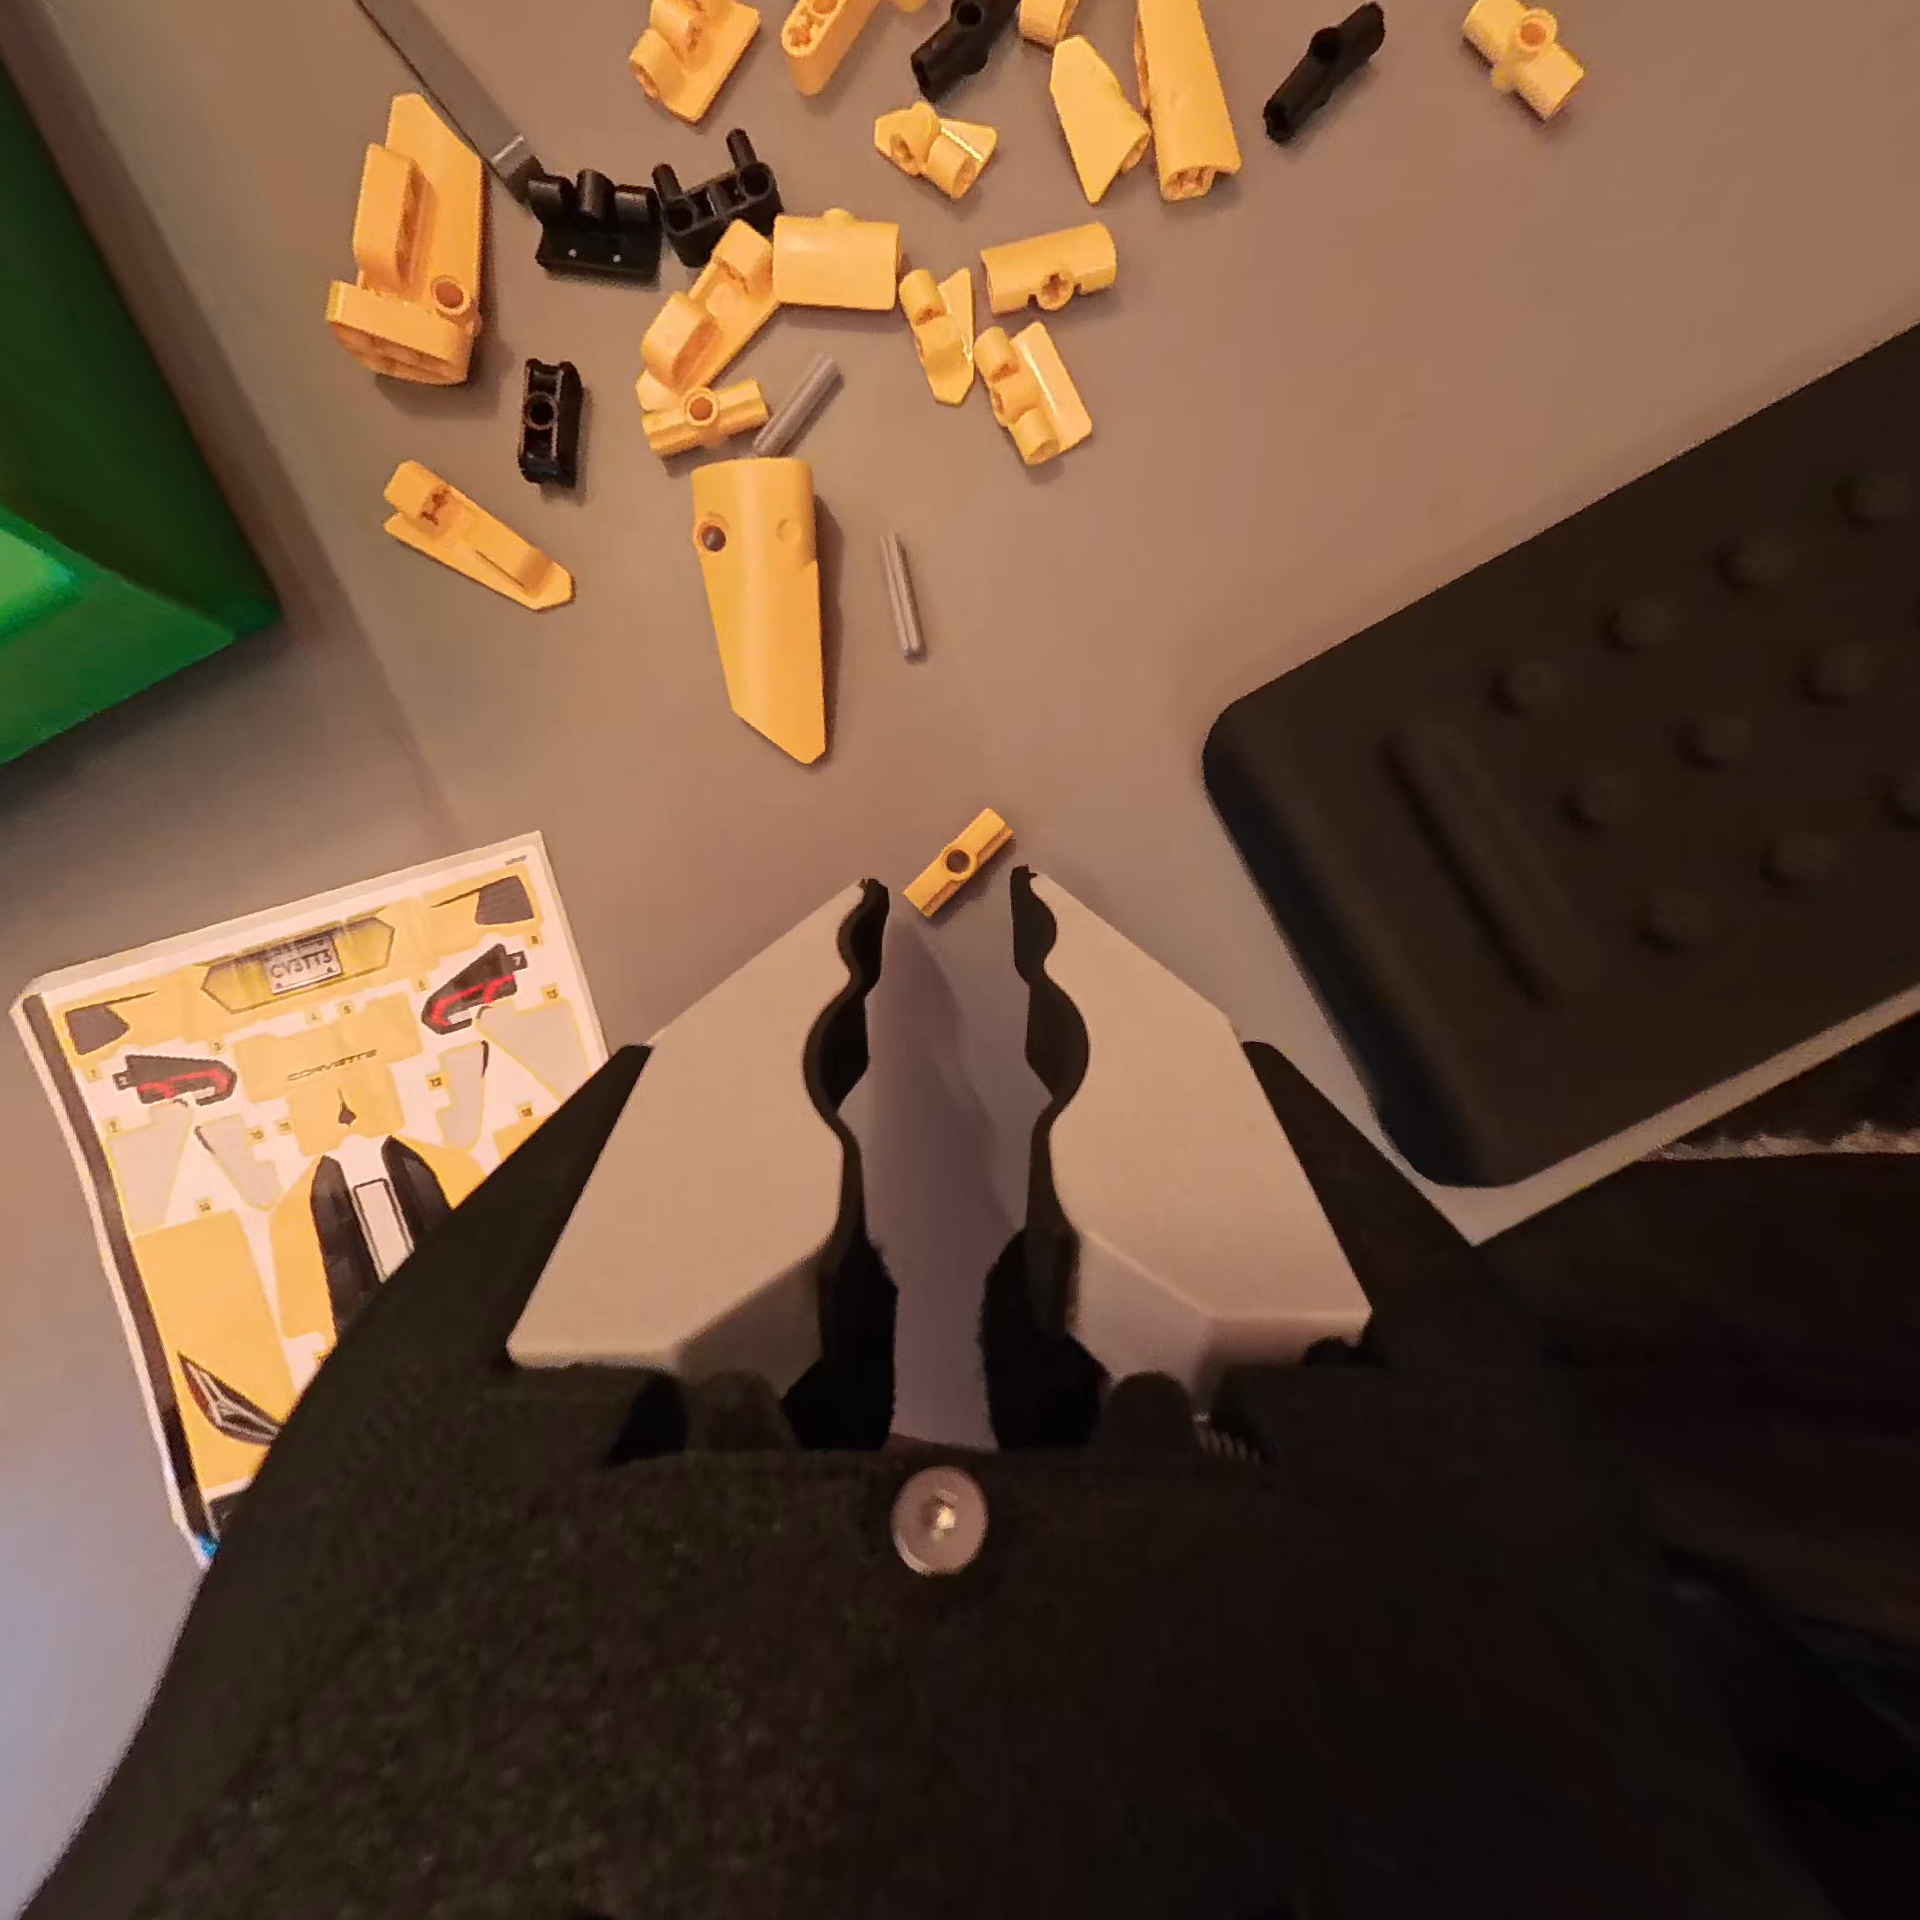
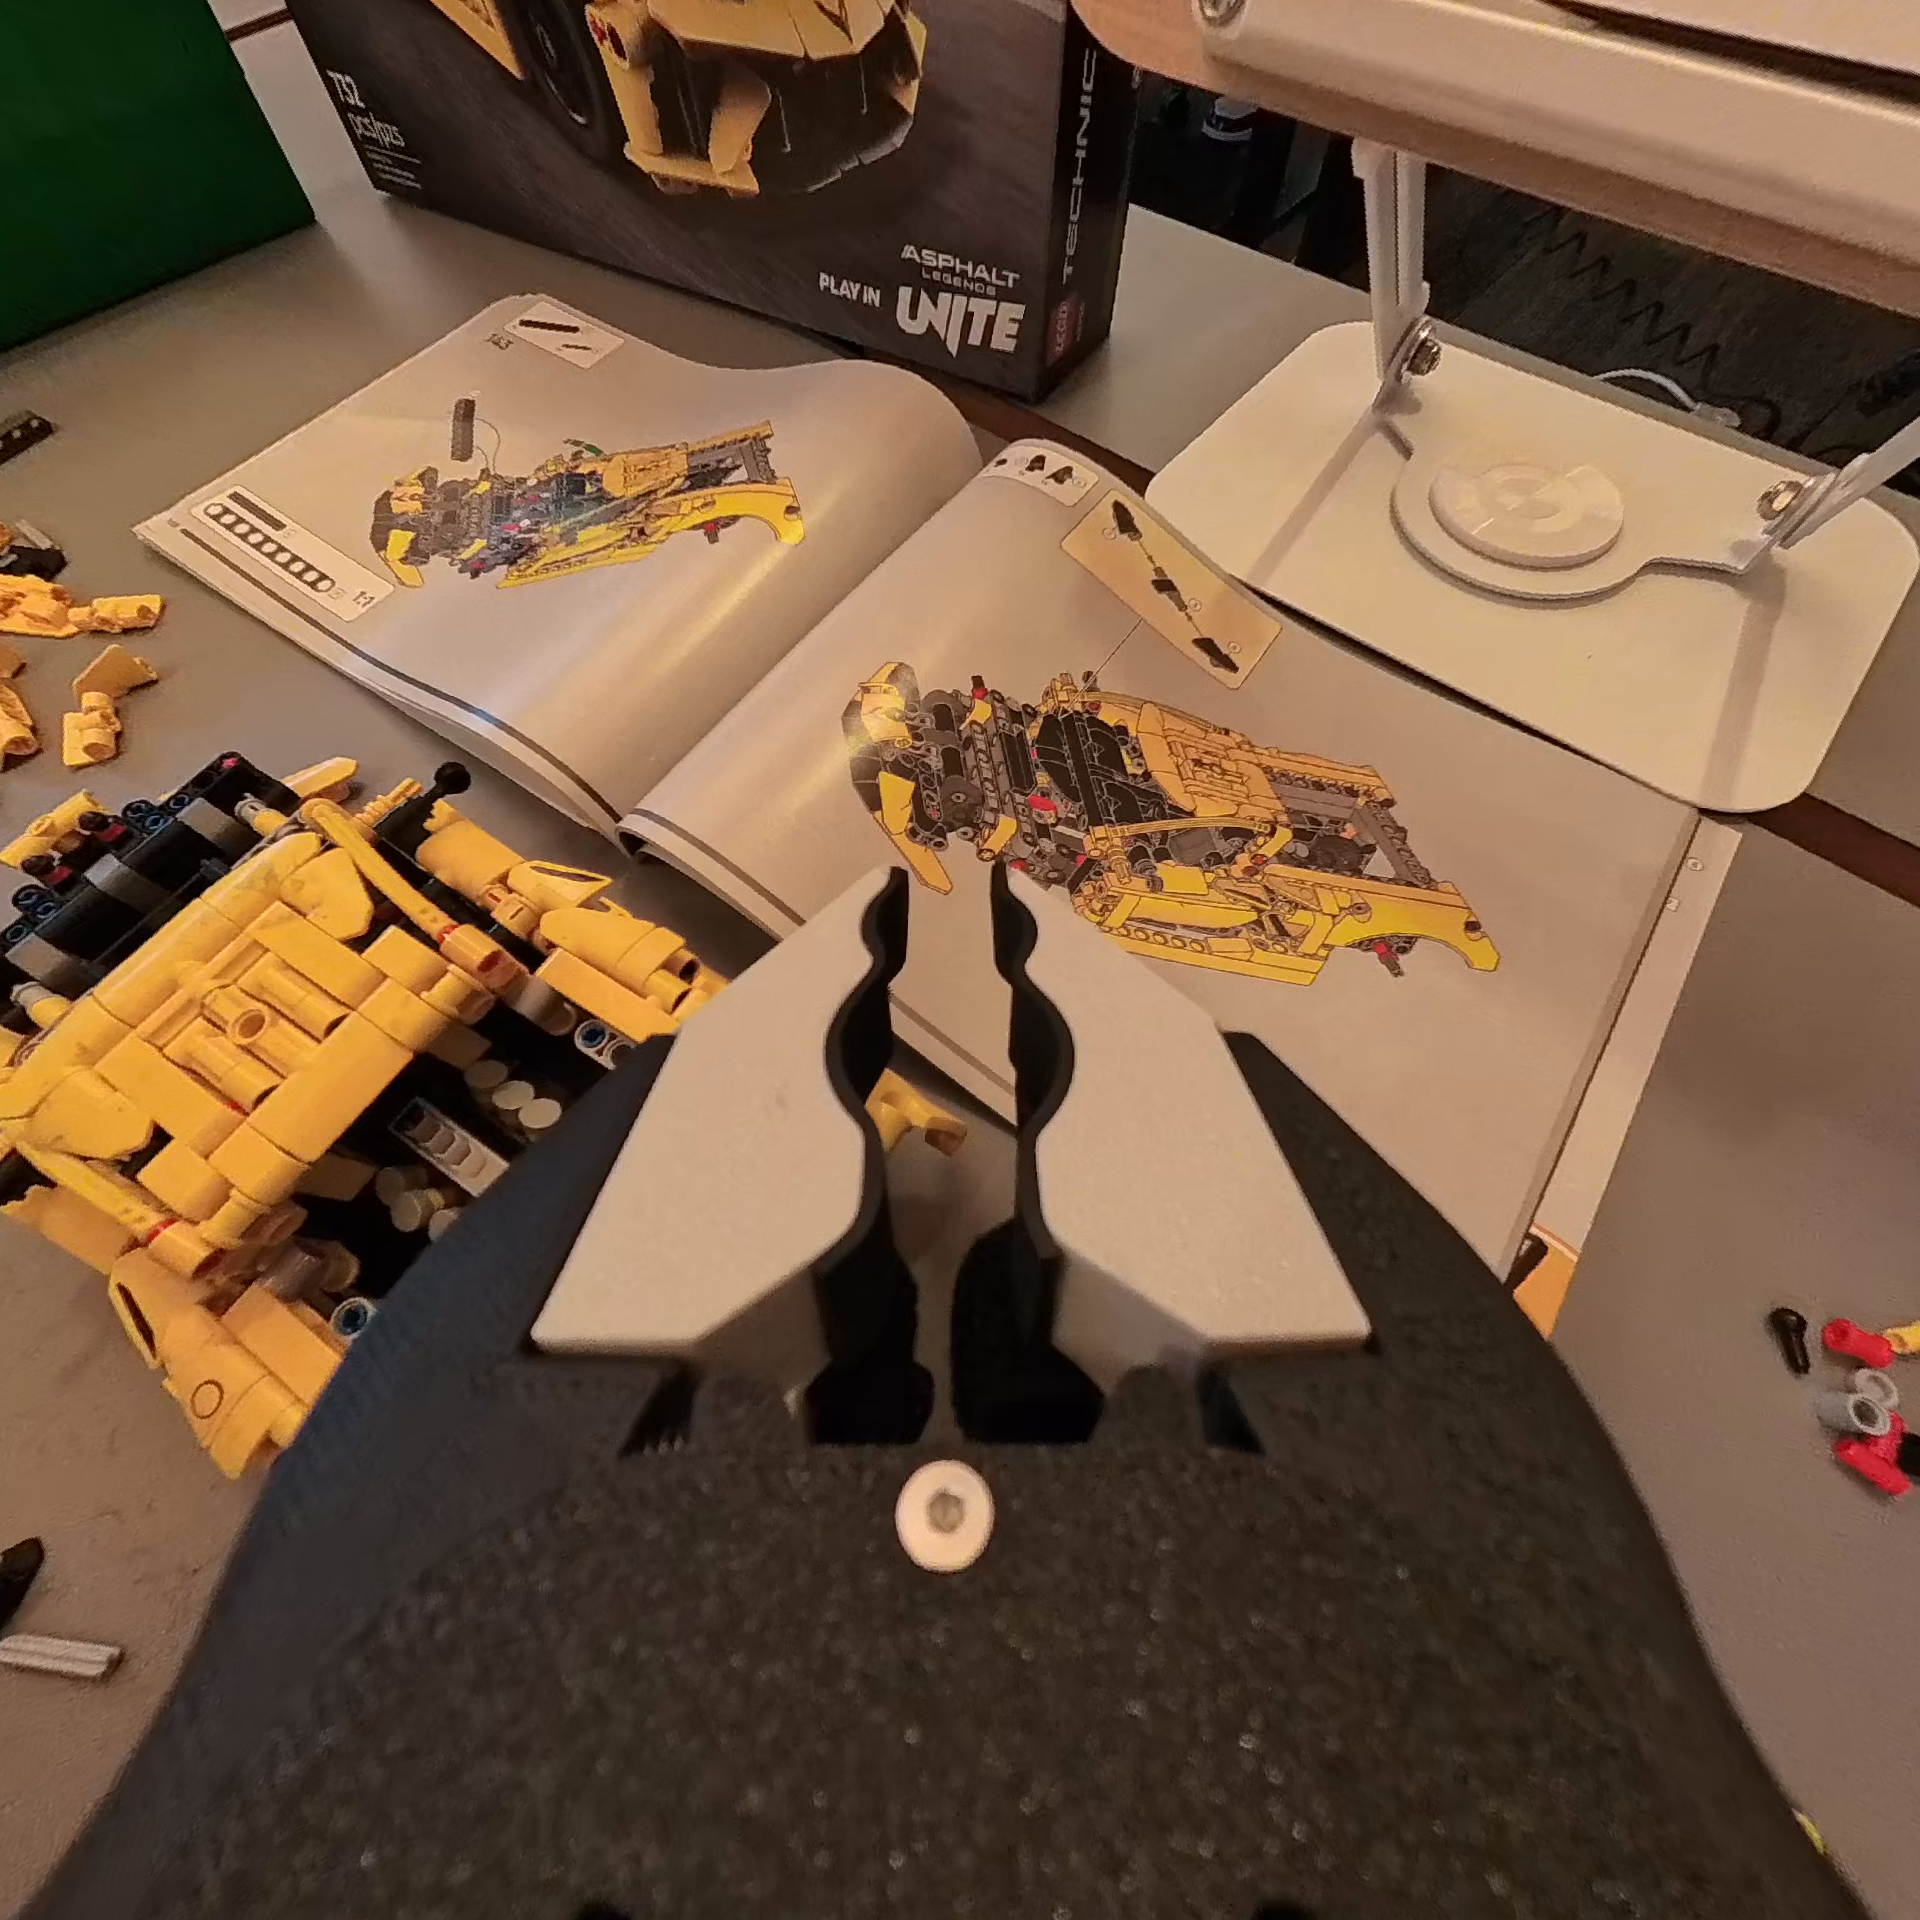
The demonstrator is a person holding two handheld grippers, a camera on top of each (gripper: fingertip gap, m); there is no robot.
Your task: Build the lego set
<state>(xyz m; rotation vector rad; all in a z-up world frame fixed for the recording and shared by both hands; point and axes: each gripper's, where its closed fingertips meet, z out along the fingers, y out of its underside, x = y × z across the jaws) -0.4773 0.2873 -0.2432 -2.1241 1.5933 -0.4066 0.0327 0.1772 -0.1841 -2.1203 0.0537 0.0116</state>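
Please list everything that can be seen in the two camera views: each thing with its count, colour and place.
loose bricks: many, yellow with some black and grey, scattered on the table in the left wrist view
small connector: one, yellow, just ahead of the left fingers
sticker sheet: one, white and yellow, lower left
ribbed pad: one, black, right side
green block: one, left edge
car model: one, partly built, yellow and black, left in the right wrist view
instruction booklet: one, open, centre
set box: one, dark, behind the booklet
stand base: one, white, right
small pieces: a few, red, grey, black, right edge
table: one, grey
left gripper: one, open, empty
right gripper: one, open, empty
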